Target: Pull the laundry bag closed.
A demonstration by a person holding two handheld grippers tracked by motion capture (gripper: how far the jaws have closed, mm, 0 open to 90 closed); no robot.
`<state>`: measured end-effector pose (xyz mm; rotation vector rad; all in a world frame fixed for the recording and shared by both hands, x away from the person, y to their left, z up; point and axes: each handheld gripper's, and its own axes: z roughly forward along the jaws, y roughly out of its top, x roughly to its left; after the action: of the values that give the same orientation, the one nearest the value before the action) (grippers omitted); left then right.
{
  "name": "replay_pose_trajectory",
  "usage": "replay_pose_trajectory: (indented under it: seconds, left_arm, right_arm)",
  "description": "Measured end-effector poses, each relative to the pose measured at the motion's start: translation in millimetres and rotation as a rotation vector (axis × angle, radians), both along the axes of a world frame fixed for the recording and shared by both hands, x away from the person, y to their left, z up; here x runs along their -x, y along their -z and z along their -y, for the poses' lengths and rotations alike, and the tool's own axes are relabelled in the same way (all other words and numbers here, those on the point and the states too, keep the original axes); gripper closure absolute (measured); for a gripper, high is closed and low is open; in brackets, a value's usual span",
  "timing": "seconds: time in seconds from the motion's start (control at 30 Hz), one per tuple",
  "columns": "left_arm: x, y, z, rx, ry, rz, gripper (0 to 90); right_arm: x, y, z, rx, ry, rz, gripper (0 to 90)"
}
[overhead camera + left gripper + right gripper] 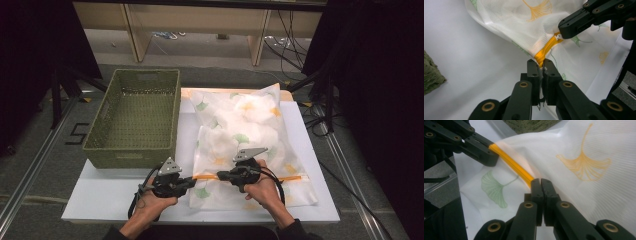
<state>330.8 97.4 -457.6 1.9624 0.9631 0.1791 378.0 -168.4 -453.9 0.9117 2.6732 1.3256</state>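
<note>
Centrally, a white mesh bag [250,145] printed with leaves lies on the white surface [100,197], a green basket [135,117] beside it. Left tongs [540,65] pinch the end of its orange zipper [546,48]; right tongs [540,183] are clamped on the zipper farther along.

The basket [134,116] is sitting on the table [100,195]. The bag [247,142] is lying right of the basket, just beside it.
</note>
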Motion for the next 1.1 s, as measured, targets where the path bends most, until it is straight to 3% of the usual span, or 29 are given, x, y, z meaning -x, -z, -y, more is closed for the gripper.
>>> replay_pose_trajectory:
  seconds: [0.07,0.1,0.2,0.33,0.4,0.63,0.7,0.87,0.93,1.03,1.07,1.1]
  left_arm:
    - [0.7,-0.6,1.0,0.006,-0.011,-0.003,84.7]
    - [0.3,-1.1,0.9,0.007,-0.003,0.001,84.7]
    - [-0.2,-1.7,0.1,-0.003,0.004,0.003,84.7]
    - [0.6,-1.7,0.7,-0.002,-0.003,-0.004,84.7]
    - [1.1,-1.8,0.6,-0.003,-0.002,-0.004,84.7]
    - [1.9,-2.2,2.2,-0.002,0.002,0.004,84.7]
    - [1.7,-3.0,0.7,-0.024,0.017,0.008,84.7]
    - [2.1,-3.0,1.3,-0.010,0.015,0.004,84.7]
    - [2.3,-3.0,1.7,-0.012,0.016,0.003,84.7]
    - [3.1,-3.4,2.2,-0.015,0.019,0.006,84.7]
    - [3.5,-3.2,3.2,-0.003,0.016,0.005,84.7]
    - [3.5,-3.0,3.3,-0.002,0.017,0.004,84.7]
  right_arm:
    - [-1.1,-0.1,4.8,-0.001,-0.008,0.010,90.0]
    - [1.4,-1.6,7.4,-0.002,0.023,-0.015,90.0]
    - [0.5,-2.0,15.0,-0.006,0.044,-0.006,90.0]
    - [-2.5,-1.1,21.7,-0.003,0.022,0.016,90.0]
    - [-0.4,-0.4,25.4,-0.003,0.063,0.012,90.0]
    - [2.0,0.5,38.0,0.020,0.087,0.021,90.0]
    - [3.4,1.1,42.6,0.020,0.092,0.034,90.0]
    - [6.8,3.2,55.6,0.019,0.120,0.022,90.0]
    - [8.0,3.5,58.2,0.006,0.119,-0.004,90.0]
    - [10.8,2.4,62.9,0.022,0.139,0.015,90.0]
    - [12.1,1.9,63.1,0.011,0.144,-0.011,90.0]
    - [12.1,2.4,64.2,0.003,0.149,-0.001,90.0]
